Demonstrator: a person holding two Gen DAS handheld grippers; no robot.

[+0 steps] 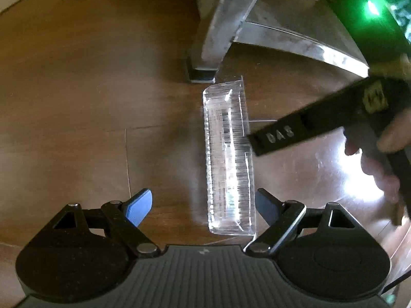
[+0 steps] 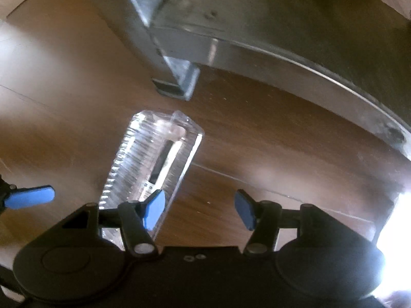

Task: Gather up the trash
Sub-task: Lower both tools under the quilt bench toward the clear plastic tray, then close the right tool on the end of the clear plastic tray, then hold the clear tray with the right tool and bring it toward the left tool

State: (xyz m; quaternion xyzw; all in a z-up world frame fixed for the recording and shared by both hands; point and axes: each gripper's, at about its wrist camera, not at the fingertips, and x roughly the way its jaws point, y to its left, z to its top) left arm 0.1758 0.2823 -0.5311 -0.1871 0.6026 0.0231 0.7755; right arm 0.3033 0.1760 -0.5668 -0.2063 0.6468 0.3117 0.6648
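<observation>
A clear plastic container (image 1: pixel 228 154) with a barcode label lies on the wooden floor (image 1: pixel 77 102). My left gripper (image 1: pixel 203 210) is open just above it, and the container's near end sits between the blue pads, close to the right one. A black finger of the right gripper (image 1: pixel 277 136) reaches in from the right and touches the container's long side. In the right wrist view the container (image 2: pixel 151 164) runs up and left. My right gripper (image 2: pixel 199 210) is open, its left pad (image 2: pixel 154 210) over the container's edge, with only floor in the gap.
A metal table leg (image 1: pixel 208 46) with a dark foot cap stands just beyond the container, and a metal crossbar (image 2: pixel 295 77) runs off to the right. A person's hand (image 1: pixel 385 151) holds the right gripper. The left gripper's blue pad (image 2: pixel 28 196) shows at the left edge.
</observation>
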